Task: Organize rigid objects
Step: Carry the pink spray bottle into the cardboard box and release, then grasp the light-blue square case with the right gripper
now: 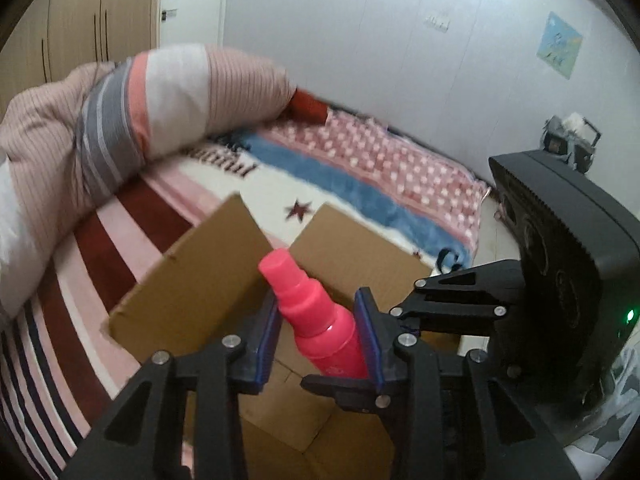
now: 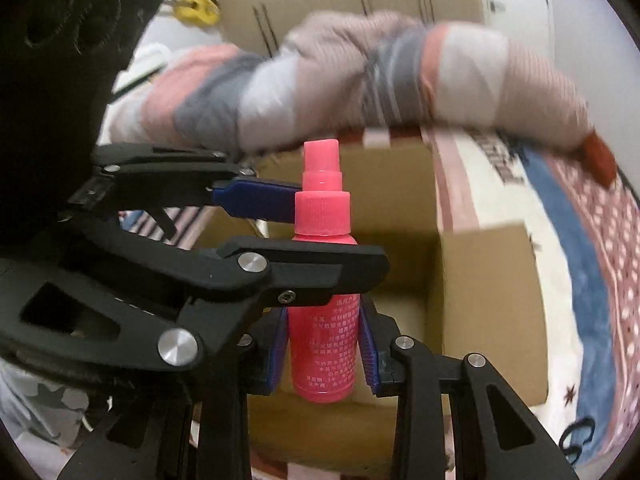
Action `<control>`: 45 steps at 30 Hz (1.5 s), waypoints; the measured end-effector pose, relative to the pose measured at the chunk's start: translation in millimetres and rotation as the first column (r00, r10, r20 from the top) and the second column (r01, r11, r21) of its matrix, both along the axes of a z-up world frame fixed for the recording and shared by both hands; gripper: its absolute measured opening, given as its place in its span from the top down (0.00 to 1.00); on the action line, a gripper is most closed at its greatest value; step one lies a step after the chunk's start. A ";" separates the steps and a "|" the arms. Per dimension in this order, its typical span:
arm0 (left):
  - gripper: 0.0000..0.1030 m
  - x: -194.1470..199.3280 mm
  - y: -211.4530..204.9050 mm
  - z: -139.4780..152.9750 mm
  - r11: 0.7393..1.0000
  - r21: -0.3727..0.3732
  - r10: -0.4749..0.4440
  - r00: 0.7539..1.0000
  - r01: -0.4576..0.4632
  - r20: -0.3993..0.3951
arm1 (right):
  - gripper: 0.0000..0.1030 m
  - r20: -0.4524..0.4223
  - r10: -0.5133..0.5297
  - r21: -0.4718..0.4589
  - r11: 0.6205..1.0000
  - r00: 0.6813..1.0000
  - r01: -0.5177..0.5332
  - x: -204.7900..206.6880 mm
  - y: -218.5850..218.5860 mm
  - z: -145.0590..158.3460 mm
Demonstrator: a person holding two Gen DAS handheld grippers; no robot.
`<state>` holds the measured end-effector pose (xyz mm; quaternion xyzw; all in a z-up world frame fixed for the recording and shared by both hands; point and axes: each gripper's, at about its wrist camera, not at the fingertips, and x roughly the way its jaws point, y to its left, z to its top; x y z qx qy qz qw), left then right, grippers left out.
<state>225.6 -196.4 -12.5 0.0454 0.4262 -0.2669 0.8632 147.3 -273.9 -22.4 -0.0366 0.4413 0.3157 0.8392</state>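
The pink spray bottle (image 2: 322,312) stands upright above the open cardboard box (image 2: 492,320), caught by both grippers at once. The right gripper (image 2: 323,354) is closed on the lower body, its blue ribbed pads (image 2: 370,350) pressed to either side of the printed label. The left gripper (image 1: 320,332) clamps the upper body just below the shoulder — in the right wrist view it comes in from the left, one blue pad lying beside the ribbed collar. The capped nozzle pokes clear above both sets of fingers.

The bottle is smooth glossy plastic, a cylinder stepping up to a narrower cap. The box is plain brown corrugated board with its flaps (image 1: 208,276) raised; the hollow under the bottle is unobstructed, the flaps edging it closely on both sides.

The box sits on a bed (image 1: 120,248) covered in a fleecy striped and dotted blanket — a rolled striped quilt (image 1: 132,120) lies beyond, under a pale wall (image 1: 360,40).
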 end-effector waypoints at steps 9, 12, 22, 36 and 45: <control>0.33 -29.5 29.0 31.6 0.998 -0.011 0.060 0.991 -0.059 0.118 | 0.61 0.053 -0.021 -0.021 1.000 0.998 0.022 14.4 10.7 -12.6; 0.21 -47.8 55.6 50.9 0.994 0.005 0.105 0.974 -0.108 0.202 | 0.54 0.131 0.008 0.001 1.000 0.991 -0.008 0.5 23.7 3.0; 0.17 -122.3 199.9 45.0 0.923 0.038 0.359 0.891 -0.384 0.279 | 0.38 0.207 0.265 0.030 0.960 0.942 -0.277 -68.0 146.8 31.9; 0.16 -174.7 302.6 -73.9 0.858 -0.029 0.512 0.848 -0.513 0.135 | 0.32 -0.022 0.238 -0.248 0.940 0.971 -0.236 -51.3 279.1 -125.6; 0.16 -186.3 319.9 -98.4 0.840 -0.095 0.542 0.835 -0.534 0.098 | 0.09 -0.058 0.123 -0.277 0.951 0.991 -0.134 -20.1 303.9 -164.8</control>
